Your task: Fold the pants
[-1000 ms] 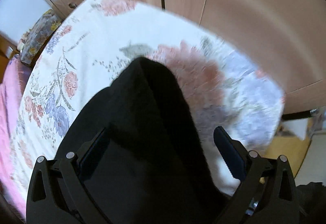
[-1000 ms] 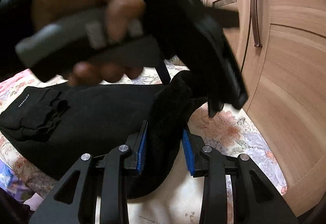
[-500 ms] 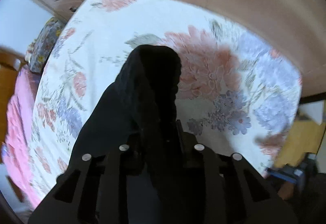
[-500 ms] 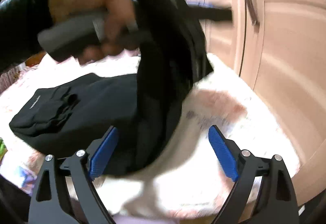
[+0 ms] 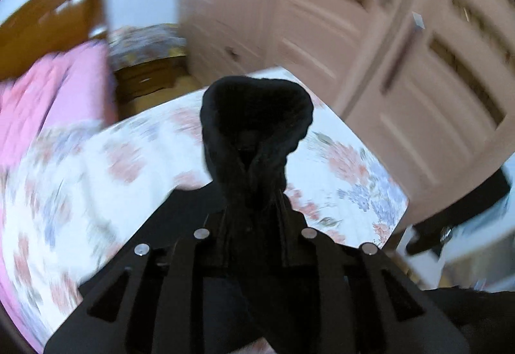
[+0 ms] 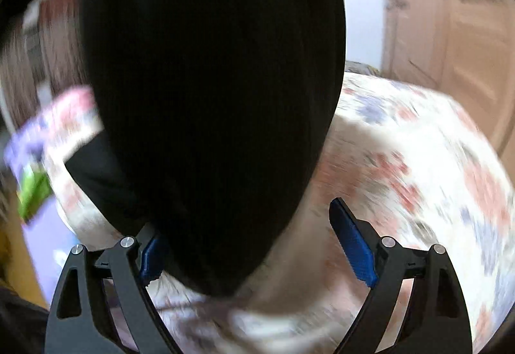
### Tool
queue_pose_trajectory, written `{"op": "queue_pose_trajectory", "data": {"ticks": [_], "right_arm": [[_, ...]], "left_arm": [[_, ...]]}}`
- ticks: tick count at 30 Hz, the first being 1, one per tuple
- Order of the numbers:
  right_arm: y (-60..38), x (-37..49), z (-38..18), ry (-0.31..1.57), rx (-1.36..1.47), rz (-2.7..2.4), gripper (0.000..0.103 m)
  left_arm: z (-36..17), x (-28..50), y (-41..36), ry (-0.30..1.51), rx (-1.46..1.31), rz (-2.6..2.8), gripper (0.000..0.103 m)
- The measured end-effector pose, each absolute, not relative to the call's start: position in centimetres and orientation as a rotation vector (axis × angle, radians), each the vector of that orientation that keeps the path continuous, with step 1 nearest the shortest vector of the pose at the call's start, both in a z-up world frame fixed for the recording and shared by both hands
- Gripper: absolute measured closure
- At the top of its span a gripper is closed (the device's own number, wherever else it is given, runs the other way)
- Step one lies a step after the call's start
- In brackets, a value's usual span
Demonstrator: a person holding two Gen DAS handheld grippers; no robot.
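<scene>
The black pants point(image 5: 254, 128) are bunched in my left gripper point(image 5: 254, 209), which is shut on a leg end and holds it raised above the floral sheet point(image 5: 80, 177). In the right wrist view the pants point(image 6: 212, 80) hang as a large dark mass close to the lens, over the floral sheet point(image 6: 418, 161). My right gripper point(image 6: 251, 244) is open; its blue pads point(image 6: 354, 244) stand wide apart, and the cloth hangs between them, lying against the left pad.
Wooden wardrobe doors point(image 5: 402, 48) stand to the right of the bed. A pink blanket point(image 5: 48, 96) lies at the left and a wooden nightstand point(image 5: 148, 77) behind it. Both views are motion-blurred.
My left gripper closed on the pants and lifted them up. My right gripper let go of the cloth and opened wide. Both cameras swung.
</scene>
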State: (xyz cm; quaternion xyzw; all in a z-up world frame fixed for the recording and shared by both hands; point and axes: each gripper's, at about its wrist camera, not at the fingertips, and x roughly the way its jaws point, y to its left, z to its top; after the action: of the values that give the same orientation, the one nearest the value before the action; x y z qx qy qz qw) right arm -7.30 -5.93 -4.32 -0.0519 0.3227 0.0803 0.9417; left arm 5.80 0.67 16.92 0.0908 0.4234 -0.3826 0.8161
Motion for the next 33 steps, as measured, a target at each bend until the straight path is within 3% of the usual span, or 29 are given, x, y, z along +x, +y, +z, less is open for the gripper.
{"op": "queue_pose_trajectory", "data": {"ticks": [3, 7, 9, 12, 17, 21, 25, 29, 33], "right_arm": [[-3.3, -7.2, -4.4, 0.654, -0.195, 0.148, 0.016], [-1.2, -7.4, -5.0, 0.664, -0.275, 0.172, 0.016], [-0.7, -7.1, -6.1, 0.702, -0.285, 0.171, 0.016], [-1.1, -7.5, -5.8, 0.713, -0.264, 0.171, 0.016], [-1.3, -8.3, -5.0, 0.687, -0.256, 0.147, 0.016], [-1.3, -8.3, -5.4, 0.726, -0.240, 0.196, 0.016], [-2.1, -10.5, -4.9, 0.757, -0.231, 0.352, 0.016], [-4.2, -12.3, -2.2, 0.691, -0.148, 0.396, 0.016], [-5.5, -8.5, 1.4, 0.601, -0.110, 0.365, 0.016]], "left_arm": [[14.9, 6.3, 11.8, 0.893, 0.017, -0.730, 0.083], [5.3, 7.3, 24.6, 0.992, -0.235, -0.609, 0.082], [-1.1, 7.7, 27.8, 1.032, -0.330, -0.601, 0.080], [-5.2, 7.8, 29.6, 0.980, -0.422, -0.623, 0.073], [-3.8, 6.9, 29.9, 0.852, -0.455, -0.646, 0.057], [-2.8, 6.6, 30.0, 0.856, -0.364, -0.558, 0.026], [-0.8, 4.0, 33.1, 0.774, -0.384, -0.476, 0.014], [0.8, 2.7, 33.2, 0.753, -0.371, -0.472, 0.012], [0.8, 4.2, 31.8, 0.777, -0.389, -0.508, 0.012]]}}
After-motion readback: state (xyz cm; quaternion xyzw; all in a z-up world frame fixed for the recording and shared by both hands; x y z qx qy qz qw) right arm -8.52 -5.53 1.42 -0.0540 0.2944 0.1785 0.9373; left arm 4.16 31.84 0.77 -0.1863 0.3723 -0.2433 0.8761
